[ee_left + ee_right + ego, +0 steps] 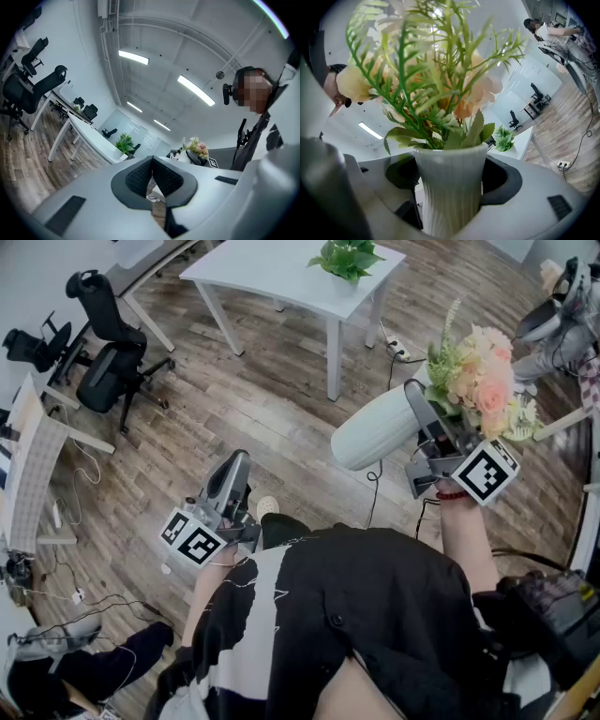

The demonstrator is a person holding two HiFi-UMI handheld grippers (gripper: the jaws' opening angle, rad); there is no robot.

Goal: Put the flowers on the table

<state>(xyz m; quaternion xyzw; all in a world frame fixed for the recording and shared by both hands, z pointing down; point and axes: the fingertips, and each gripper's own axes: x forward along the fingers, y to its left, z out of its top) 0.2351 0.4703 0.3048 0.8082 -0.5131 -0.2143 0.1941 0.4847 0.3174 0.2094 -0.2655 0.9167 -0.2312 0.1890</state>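
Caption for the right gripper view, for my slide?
Right gripper shut on a white ribbed vase of peach flowers, white table beyond.

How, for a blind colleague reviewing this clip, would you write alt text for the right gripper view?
The right gripper clamps a white ribbed vase of peach and cream flowers with green fronds, filling the view. Behind it, a potted plant sits on a white table.

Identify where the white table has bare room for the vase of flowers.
The white table lies bare from its left corner to the potted plant: room there for the vase. Crowded only at the right end, around the plant.
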